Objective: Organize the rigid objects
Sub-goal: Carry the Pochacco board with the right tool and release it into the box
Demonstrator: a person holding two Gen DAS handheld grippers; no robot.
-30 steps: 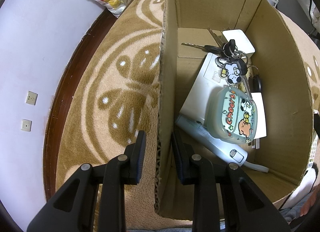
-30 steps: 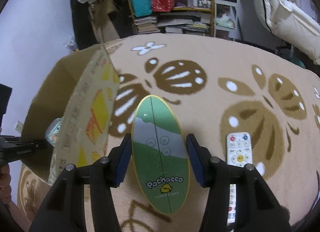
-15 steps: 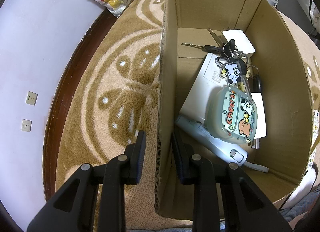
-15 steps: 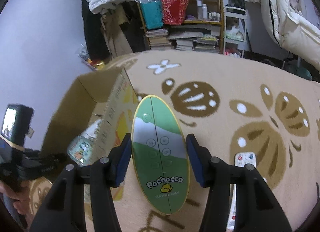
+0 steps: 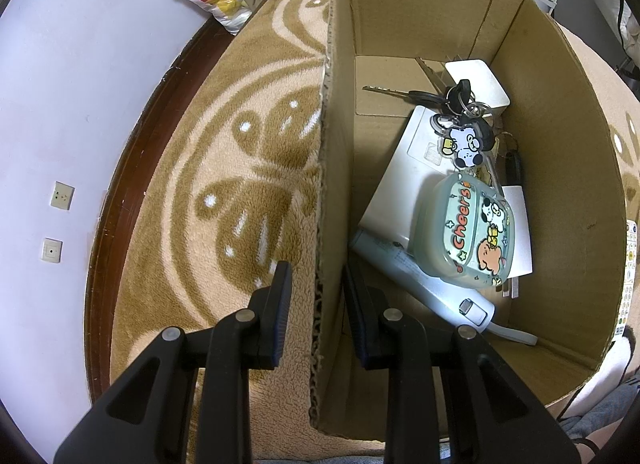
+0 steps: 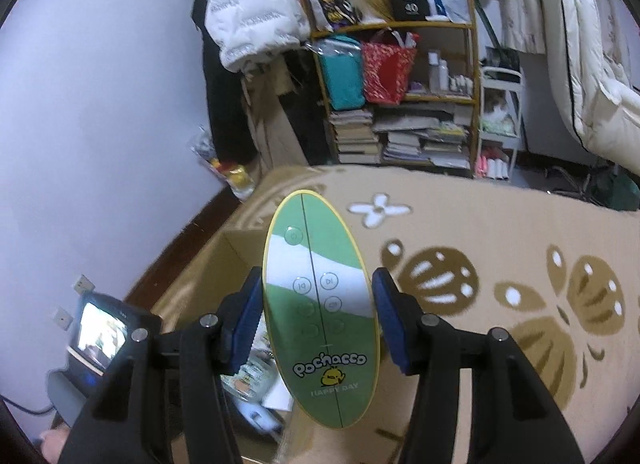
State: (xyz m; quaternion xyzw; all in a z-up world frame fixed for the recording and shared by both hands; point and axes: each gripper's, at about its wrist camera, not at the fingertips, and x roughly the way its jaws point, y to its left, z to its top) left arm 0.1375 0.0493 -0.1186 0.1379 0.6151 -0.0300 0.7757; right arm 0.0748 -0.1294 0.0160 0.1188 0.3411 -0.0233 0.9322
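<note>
My left gripper [image 5: 316, 284] is shut on the left wall of the open cardboard box [image 5: 336, 168], one finger outside and one inside. Inside lie a Cheers case [image 5: 466, 232], a bunch of keys with a dog charm [image 5: 460, 132], a white flat box [image 5: 400, 180], a pale blue device [image 5: 424, 284] and a white block [image 5: 478, 80]. My right gripper [image 6: 318, 320] is shut on a green oval Pochacco remote [image 6: 320, 312], held above the box [image 6: 212, 264]. The Cheers case [image 6: 252, 378] shows below it.
The box stands on a beige and brown patterned rug [image 5: 248, 168] beside a wall with sockets [image 5: 62, 195]. A cluttered bookshelf [image 6: 400, 104] and hanging bedding [image 6: 580, 44] stand at the far side. The left gripper's phone screen [image 6: 102, 334] shows at lower left.
My right gripper has lifted the green remote and carried it left, from beside the box to above its opening. The white remote on the rug has left the view. My left gripper has not moved.
</note>
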